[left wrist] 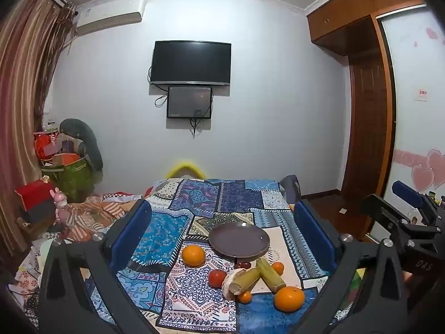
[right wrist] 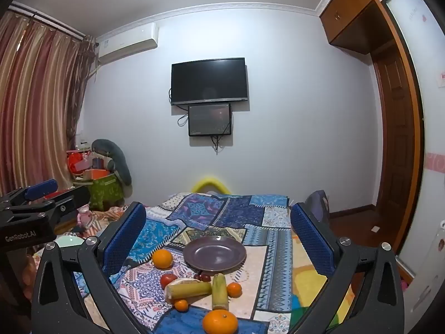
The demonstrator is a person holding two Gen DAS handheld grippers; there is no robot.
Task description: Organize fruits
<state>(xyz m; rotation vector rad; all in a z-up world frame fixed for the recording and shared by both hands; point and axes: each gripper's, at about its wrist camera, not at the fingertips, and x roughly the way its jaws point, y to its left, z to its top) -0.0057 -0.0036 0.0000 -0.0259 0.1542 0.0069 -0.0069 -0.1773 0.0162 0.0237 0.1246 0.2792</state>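
Hovering: both grippers above the near edge of the bed, nothing held.
Left gripper: fingers spread wide, empty.
Right gripper: fingers spread wide, empty.
Plate: empty, on the patchwork cloth.
Fruit: big orange left of plate; tomato, sugarcane pieces, near orange all in front of plate, bunched.
Risk: soft bedding, round fruit likely rolls if nudged; plate may tip under an off-centre drop.

Both fisheye views are evenly and rather dimly lit from overhead, with soft shadows under the plate, faint glare on its rim, and bowed walls darkening into black corners.
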